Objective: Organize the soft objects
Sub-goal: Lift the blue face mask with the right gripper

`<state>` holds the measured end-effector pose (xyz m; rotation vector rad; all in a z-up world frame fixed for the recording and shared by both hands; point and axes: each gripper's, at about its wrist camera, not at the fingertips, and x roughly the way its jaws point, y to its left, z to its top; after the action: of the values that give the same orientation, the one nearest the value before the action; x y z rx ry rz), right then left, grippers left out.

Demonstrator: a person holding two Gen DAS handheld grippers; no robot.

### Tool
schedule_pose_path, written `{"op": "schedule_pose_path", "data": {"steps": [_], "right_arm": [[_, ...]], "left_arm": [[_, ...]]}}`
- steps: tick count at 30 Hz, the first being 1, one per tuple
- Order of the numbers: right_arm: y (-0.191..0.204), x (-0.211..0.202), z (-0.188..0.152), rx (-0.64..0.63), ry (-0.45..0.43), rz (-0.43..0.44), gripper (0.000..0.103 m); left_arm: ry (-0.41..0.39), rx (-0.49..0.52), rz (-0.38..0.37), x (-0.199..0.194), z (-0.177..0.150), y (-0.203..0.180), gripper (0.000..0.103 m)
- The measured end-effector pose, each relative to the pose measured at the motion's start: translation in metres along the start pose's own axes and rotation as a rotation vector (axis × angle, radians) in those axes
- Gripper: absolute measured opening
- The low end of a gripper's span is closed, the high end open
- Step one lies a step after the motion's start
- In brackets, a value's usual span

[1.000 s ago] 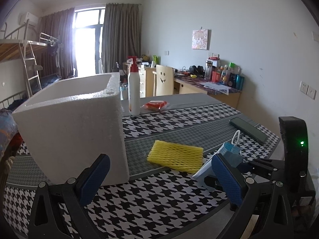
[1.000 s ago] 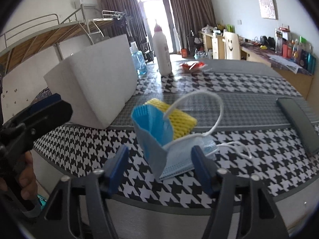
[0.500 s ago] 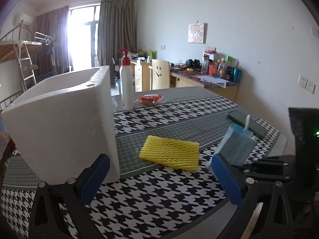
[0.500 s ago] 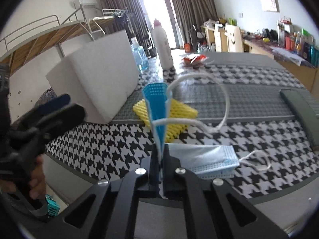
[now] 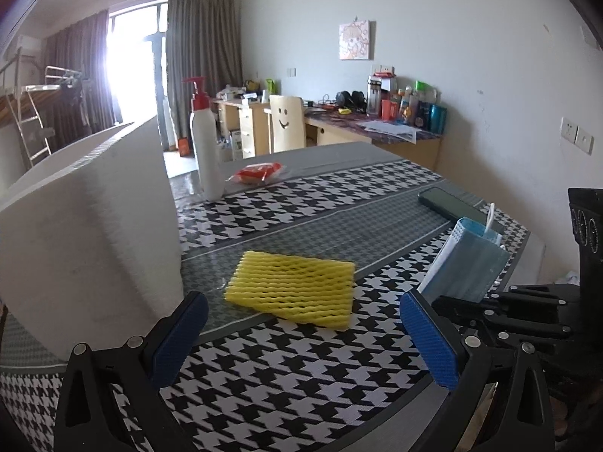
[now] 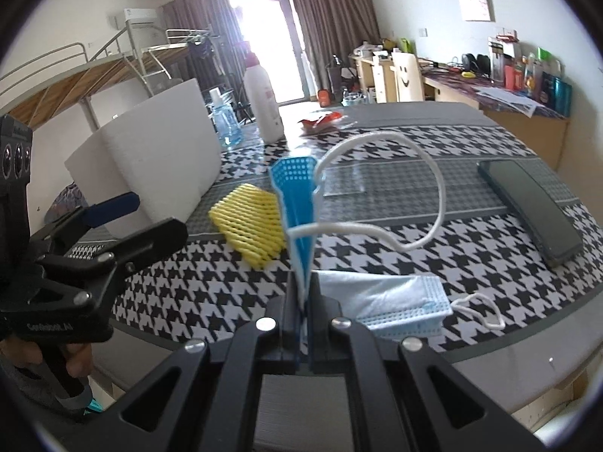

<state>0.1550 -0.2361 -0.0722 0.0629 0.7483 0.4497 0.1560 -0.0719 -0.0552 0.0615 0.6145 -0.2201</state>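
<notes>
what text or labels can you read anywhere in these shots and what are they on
"GenRobot.AI", roughly: small white lettering on the side of the left gripper body in the right wrist view; the first letters are uncertain.
Pump bottle: a small red label patch, too blurred to read.
Red packet: print too small to read.
Bottles and boxes on the desk: labels too small to read.
Wall picture: no legible words.
Chair back: a drawn smiley face, no text.

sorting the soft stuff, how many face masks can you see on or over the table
2. One blue mask is pinched upright in the shut right gripper; a second, paler mask lies flat on the table just right of that gripper. None seems hidden.
</notes>
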Motion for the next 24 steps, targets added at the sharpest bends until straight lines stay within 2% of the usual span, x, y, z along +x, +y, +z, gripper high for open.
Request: {"op": "schedule_pose_path", "data": {"steps": [16,24], "right_arm": [[-0.019,-0.002,-0.001,0.045,-0.002,-0.036,0.005],[-0.021,-0.003,-0.001,0.046,-0.004,-0.040,0.005]], "left_arm": [[0.094,0.016,0.035,0.038,0.005,-0.014,0.102],[0.173,0.001,0.059,0.059,0.005,-0.010,0.100]]}}
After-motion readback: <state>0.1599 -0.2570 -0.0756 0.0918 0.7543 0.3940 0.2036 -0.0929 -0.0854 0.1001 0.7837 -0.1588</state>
